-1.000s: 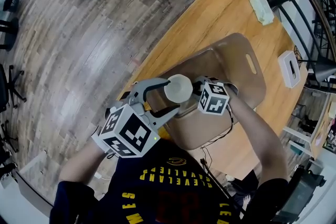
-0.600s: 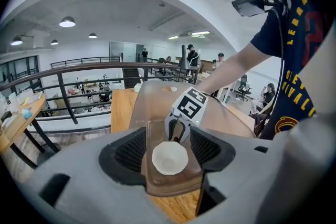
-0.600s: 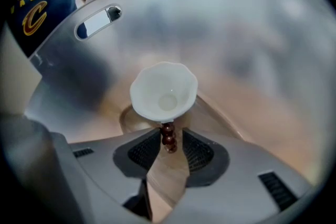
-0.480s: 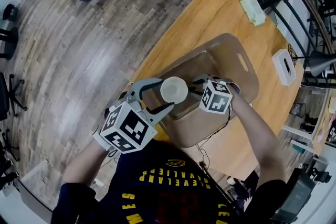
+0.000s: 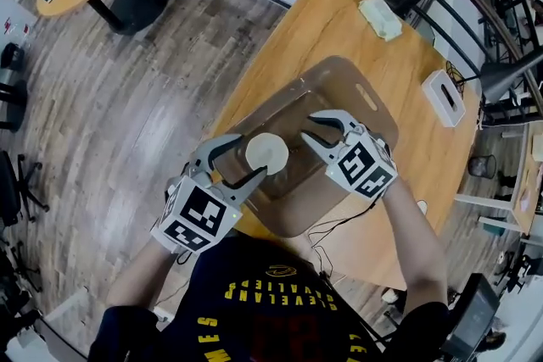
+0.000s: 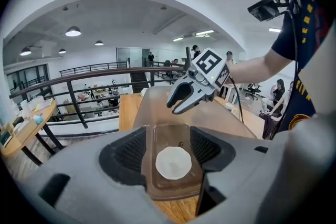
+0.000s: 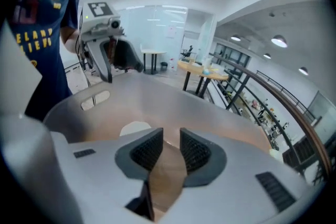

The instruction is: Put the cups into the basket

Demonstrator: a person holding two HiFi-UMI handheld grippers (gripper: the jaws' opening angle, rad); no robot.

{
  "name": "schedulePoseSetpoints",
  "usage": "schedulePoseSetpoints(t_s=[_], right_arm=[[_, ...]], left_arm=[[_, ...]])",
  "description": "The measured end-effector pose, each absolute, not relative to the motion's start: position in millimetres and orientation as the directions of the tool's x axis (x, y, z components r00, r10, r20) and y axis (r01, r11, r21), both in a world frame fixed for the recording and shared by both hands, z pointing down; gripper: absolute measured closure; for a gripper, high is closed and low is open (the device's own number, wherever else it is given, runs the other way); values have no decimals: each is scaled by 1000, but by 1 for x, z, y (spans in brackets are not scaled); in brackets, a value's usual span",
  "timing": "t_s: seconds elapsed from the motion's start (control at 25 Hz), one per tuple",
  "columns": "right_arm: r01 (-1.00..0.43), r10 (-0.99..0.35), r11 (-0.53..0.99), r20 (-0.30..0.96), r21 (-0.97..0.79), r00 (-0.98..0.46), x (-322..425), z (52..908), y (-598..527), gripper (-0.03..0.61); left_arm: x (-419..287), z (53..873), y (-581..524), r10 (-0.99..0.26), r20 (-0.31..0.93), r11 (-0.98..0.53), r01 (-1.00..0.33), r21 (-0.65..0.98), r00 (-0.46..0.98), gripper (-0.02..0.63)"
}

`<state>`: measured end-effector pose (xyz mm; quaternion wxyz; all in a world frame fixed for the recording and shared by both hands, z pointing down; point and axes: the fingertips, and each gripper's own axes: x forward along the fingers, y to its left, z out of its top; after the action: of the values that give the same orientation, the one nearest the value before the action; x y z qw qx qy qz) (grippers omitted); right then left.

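Observation:
A white cup (image 5: 266, 154) stands in the brown translucent basket (image 5: 333, 89) on the wooden table. My left gripper (image 5: 240, 164) hangs over the basket's near left end, jaws wide apart. In the left gripper view the cup (image 6: 173, 162) shows below and between the pads, touching neither. My right gripper (image 5: 307, 129) is raised over the middle of the basket, to the right of the cup and apart from it. Its jaws have just been closing a little and hold nothing; only the basket (image 7: 173, 107) shows through the gap of the right gripper (image 7: 170, 144). The cup (image 7: 135, 127) peeks out at its left.
A white tissue box (image 5: 443, 96) and a pale folded cloth (image 5: 379, 17) lie on the table (image 5: 339, 17) beyond the basket. The table's left edge drops to the wood floor. A railing runs behind. A cable (image 5: 339, 225) trails from the right gripper.
The right gripper has let go of the cup and pulled away up and to the right. The cup now sits lower in the basket by the left gripper, which has barely moved.

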<state>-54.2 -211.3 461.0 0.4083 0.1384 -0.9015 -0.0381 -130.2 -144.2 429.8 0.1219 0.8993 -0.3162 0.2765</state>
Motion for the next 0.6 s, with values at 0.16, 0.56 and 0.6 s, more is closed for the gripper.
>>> schedulePoseSetpoints(t_s=[0.16,0.56,0.6], right_arm=[[-398,-403,904,625,156,-669,-23,428,-194,488],[-767,-689,641,419,-28,-591,76,405,-118,545],[-797,-714,601,405,-65,-571,84,408,-109,552]], left_arm=[[-118,423,-135,-503,559,-774,-632,49,660,347],[-40,400,-83,-433,487,-850,-523,58,758,348],[-29,397,-75,-419,473,-862,-503,62,775,349]])
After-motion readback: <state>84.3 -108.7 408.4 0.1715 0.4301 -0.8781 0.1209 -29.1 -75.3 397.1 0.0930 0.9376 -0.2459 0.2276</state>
